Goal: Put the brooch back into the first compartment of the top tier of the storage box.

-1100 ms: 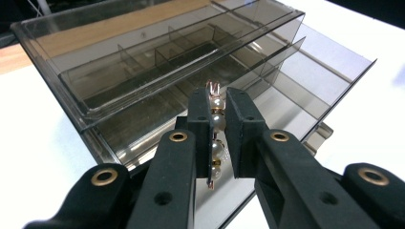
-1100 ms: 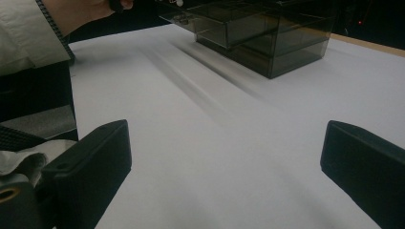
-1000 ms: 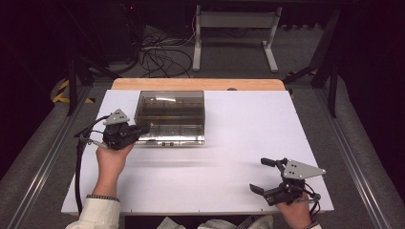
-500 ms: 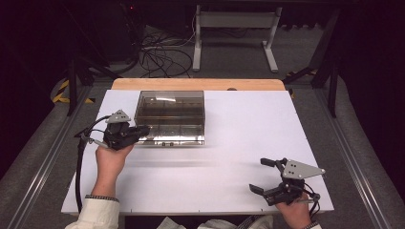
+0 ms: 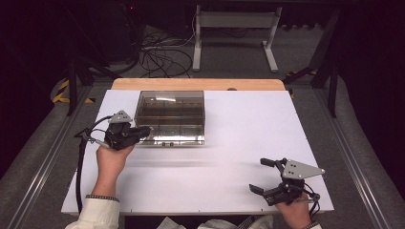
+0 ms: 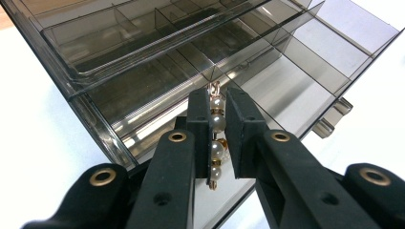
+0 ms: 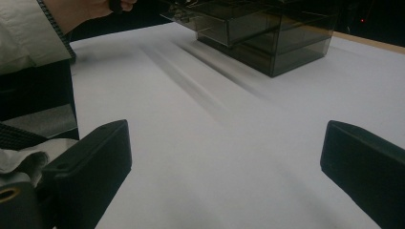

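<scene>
The white table carried a smoked-plastic compartment organizer. At its near-left corner the left gripper was clamped on a pearl-bead strand, whose long axis ran along the jaws, pointing over the open compartments just ahead. The right gripper rested well apart, jaws spread, empty.

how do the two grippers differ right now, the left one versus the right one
The left gripper is shut on a string of pearl beads; the right gripper is open, with nothing between its jaws. The left gripper sits at the smoky plastic organizer box, over its open drawer; the right gripper rests far from the box, near the front right of the white table. Both have black jaws and are held in a hand.
</scene>
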